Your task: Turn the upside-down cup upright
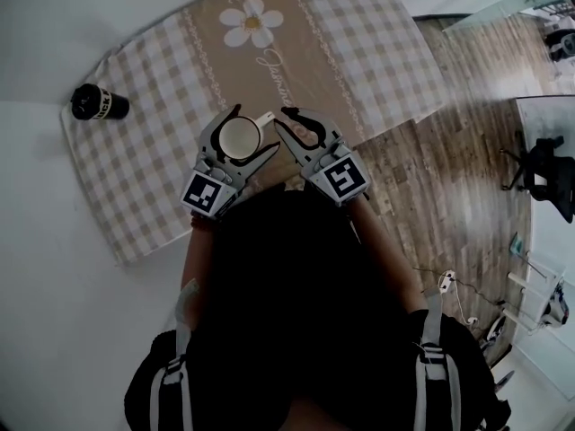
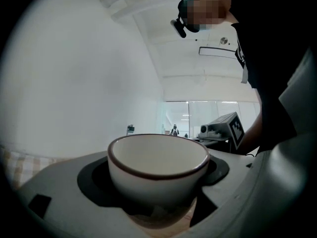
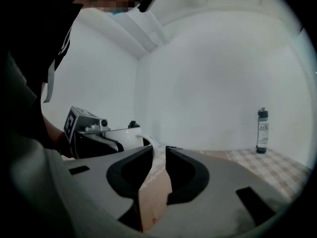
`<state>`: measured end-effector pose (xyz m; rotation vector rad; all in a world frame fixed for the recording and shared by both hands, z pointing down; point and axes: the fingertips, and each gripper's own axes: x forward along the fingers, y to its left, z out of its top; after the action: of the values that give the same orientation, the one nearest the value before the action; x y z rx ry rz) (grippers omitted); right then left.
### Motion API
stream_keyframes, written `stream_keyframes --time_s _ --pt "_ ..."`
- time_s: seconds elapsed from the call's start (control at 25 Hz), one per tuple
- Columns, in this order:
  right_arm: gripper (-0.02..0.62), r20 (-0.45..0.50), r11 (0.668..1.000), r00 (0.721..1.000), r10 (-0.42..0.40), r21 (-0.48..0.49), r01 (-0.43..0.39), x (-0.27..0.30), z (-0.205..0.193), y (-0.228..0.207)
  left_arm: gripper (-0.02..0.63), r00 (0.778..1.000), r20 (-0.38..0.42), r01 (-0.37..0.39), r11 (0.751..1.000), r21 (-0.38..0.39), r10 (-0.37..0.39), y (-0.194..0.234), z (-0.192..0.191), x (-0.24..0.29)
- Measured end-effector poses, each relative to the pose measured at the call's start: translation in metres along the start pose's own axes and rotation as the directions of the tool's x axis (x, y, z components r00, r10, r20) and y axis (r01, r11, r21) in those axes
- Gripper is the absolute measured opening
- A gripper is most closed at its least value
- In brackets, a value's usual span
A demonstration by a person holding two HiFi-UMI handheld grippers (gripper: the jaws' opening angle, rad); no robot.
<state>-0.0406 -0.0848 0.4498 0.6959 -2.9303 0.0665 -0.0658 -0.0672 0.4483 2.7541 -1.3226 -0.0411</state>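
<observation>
One cup (image 2: 158, 165) upright, mouth up | left gripper (image 1: 255, 129) clamps it | right gripper (image 3: 157, 155) slightly parted, empty

Glossy ceramic cup (image 2: 158, 175), woven checked tablecloth (image 1: 386, 70), matt wood-grain floor (image 1: 449, 205)

The right gripper (image 3: 159, 150) is hanging just right of the cup (image 3: 130, 134), its jaws standing slightly apart on nothing, tips close to the cup's handle. The left gripper (image 3: 119, 142) is clasping the cup from its left side. A bottle (image 3: 262, 130) is standing upright on the checked cloth (image 3: 277, 167), well to the cup's right.
</observation>
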Motion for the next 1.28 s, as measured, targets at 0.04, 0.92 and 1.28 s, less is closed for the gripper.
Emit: stream_keyframes --time_s 0.04,0.92,1.28 --pt "0.098 0.000 1.000 1.000 0.014 0.004 -0.014 0.001 -0.001 0.003 0.422 1.000 0.012 0.007 1.000 -0.002 -0.007 -0.003 0.004 -0.001" --pt "0.080 -0.051 0.996 0.995 0.086 -0.032 -0.088 0.011 -0.002 0.033 0.424 0.984 0.002 0.179 0.983 -0.049 -0.179 -0.023 0.010 -0.013" --pt "0.044 -0.015 0.990 0.996 0.084 0.117 -0.082 0.014 0.004 0.028 0.431 0.986 -0.008 0.165 0.986 -0.008 -0.165 -0.024 0.008 -0.013"
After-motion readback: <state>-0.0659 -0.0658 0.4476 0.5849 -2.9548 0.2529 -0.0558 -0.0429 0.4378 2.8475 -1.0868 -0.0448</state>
